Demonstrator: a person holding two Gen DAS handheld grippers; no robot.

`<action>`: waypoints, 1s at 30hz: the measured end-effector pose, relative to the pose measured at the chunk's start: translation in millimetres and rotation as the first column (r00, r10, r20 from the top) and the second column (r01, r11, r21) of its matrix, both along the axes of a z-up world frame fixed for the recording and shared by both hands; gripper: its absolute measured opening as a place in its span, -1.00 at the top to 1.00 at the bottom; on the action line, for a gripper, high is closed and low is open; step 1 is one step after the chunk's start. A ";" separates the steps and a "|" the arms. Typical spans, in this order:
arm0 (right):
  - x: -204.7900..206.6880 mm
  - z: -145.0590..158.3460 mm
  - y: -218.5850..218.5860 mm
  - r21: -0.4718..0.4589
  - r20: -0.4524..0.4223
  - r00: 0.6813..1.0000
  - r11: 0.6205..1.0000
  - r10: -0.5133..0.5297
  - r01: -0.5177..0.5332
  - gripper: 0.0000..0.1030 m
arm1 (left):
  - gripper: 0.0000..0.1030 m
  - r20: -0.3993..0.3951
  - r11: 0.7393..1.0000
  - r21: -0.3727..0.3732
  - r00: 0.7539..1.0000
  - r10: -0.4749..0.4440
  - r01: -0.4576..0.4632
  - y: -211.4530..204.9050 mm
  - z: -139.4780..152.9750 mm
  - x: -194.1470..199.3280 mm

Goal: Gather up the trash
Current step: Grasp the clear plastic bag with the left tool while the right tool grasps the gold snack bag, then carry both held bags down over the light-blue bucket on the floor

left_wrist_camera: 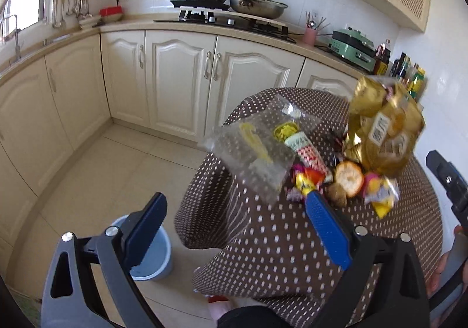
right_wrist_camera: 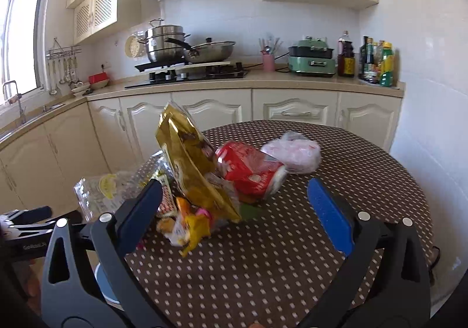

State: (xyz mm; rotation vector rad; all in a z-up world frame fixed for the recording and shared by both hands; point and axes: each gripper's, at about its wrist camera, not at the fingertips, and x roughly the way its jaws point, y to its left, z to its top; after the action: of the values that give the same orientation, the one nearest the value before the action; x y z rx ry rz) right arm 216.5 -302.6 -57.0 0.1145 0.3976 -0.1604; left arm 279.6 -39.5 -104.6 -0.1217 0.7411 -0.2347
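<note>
Over the brown dotted desk (right_wrist_camera: pixel 292 240), both hand-held grippers (left_wrist_camera: pixel 237 211) (right_wrist_camera: pixel 234 196) gape wide, empty; the clear plastic wrapper (left_wrist_camera: pixel 257 146) overhanging the edge could slip off if nudged.

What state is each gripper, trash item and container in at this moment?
left gripper: open, empty, at the table edge.
right gripper: open, empty, facing the pile.
gold bag: crumpled, standing tilted on the table.
clear bag: flattened, hanging over the table edge.
red package: crumpled, lying on its side.
pink plastic bag: bunched up.
orange peel: peeled, lying on the table.
blue bin: upright on the floor, open.
</note>
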 end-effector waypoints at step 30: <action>34.0 58.4 14.4 0.026 0.114 0.986 0.992 0.120 -0.124 0.63 | 0.97 0.253 0.995 -0.094 0.967 0.002 0.022 2.1 54.2 -4.5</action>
State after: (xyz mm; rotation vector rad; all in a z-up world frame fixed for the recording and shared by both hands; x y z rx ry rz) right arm 250.5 -288.2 1.5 0.1311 0.2942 -0.0261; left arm 275.2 -37.4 -50.4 -0.1755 0.4761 -0.2895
